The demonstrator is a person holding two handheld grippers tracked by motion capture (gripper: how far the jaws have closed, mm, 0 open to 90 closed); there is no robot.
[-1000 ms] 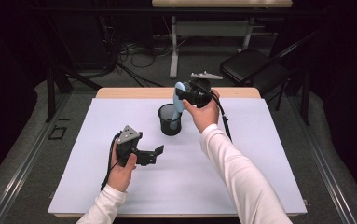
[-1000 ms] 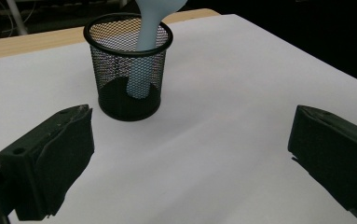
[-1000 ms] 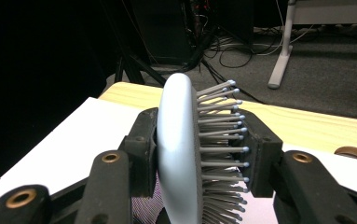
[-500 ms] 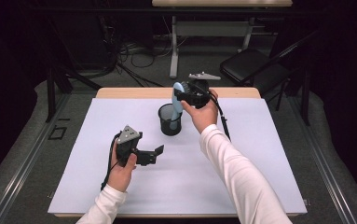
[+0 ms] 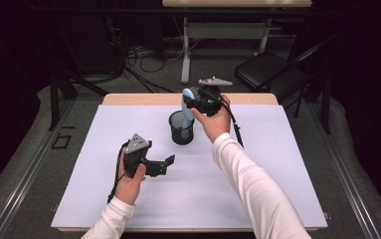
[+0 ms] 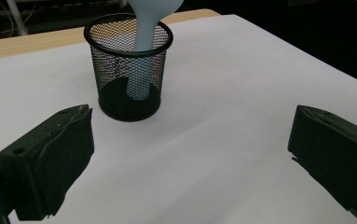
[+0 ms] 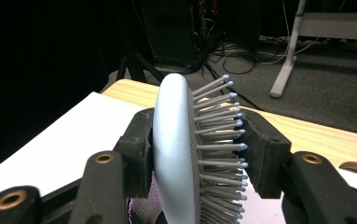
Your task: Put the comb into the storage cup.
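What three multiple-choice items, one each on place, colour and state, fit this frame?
1. Where is the brush handle?
A. inside the cup
B. flat on the table
C. in the left gripper

2. What colour is the brush?
A. red
B. light blue
C. green

3. How are the left gripper's fingers?
A. shut on the cup
B. shut on the brush
C. open, holding nothing

Key: 1 A, the handle stands down in the mesh cup. 2 B, its head is pale blue. 3 C, they stand wide apart over the table.

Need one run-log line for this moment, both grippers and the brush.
right gripper: jaws just easing open around hairbrush head | hairbrush: handle down in mesh cup | left gripper: open, on table
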